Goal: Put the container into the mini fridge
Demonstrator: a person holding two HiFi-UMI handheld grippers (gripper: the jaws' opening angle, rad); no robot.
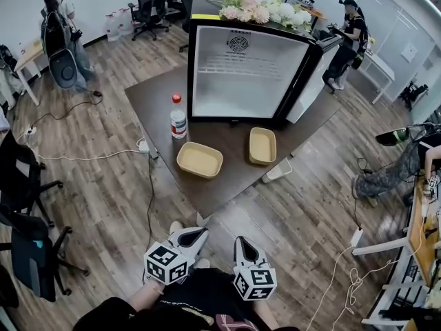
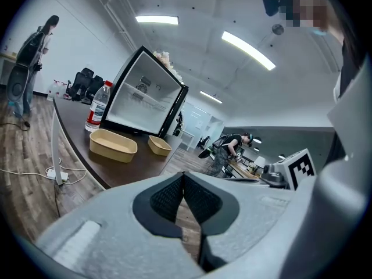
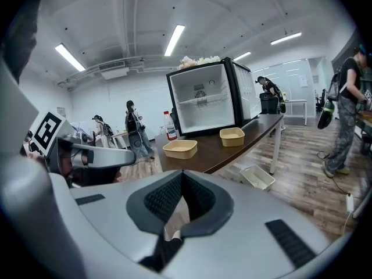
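Resting container (image 1: 200, 160), well beyond hand-held gripper (image 1: 197, 234)

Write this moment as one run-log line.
left gripper: shut, empty | right gripper: shut, empty | left container, right container: on table | mini fridge: open

Open wood floor (image 1: 227, 254) runs up to the dark table (image 1: 155, 98). On the table the fridge (image 1: 241, 74) faces forward, its door (image 1: 309, 81) swung right and one shelf (image 3: 200, 102) crossing its white inside. A bottle (image 1: 178, 118) stands at its left front corner. Two containers (image 1: 200, 159) sit before the opening, with bare tabletop between them. A bin (image 1: 278, 171) and a cable (image 1: 89, 157) lie on the floor beside the table.
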